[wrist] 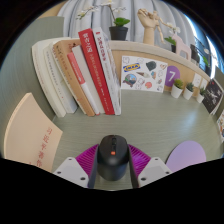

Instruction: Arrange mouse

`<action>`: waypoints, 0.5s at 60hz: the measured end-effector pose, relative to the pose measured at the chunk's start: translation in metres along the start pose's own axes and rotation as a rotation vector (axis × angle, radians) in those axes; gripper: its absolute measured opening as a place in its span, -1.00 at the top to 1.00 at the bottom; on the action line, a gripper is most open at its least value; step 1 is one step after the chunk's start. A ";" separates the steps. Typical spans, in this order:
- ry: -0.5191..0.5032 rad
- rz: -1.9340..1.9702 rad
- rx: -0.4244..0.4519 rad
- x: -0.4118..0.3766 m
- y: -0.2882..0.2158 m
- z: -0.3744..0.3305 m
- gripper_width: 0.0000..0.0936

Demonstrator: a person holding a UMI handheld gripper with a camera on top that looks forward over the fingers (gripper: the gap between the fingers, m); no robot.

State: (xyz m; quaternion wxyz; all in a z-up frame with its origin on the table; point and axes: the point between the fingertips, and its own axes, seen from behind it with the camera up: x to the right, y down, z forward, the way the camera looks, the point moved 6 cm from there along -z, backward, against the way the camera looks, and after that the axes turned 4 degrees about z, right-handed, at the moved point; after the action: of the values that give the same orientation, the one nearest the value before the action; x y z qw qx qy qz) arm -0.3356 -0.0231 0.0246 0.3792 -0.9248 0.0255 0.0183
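The desk [150,125] spreads far beyond the claw; a row of books [85,75] leans well ahead of it, a little to the left; a round purple pad [188,157] lies just to the right; the mouse [111,158] sits between the fingers of the claw [111,170], which appear closed on its sides; it looks light, rigid and smooth, so I judge the flanks the best hold.

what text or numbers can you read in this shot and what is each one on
"7": white numeral on the purple card standing on the shelf.
Red book: white characters down its spine, too small to read.
Sticker sheet: small graphics, any wording unreadable.
Beige box: faint reddish print, unreadable.
Dark card: light marks, unreadable.
Mouse, between the tool fingers: no legible marking.
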 end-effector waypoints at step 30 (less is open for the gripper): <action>-0.047 0.028 0.048 0.025 -0.068 -0.047 0.23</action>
State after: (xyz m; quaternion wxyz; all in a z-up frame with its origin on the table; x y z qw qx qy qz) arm -0.3054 -0.0091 0.1041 0.4016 -0.9143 0.0298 0.0444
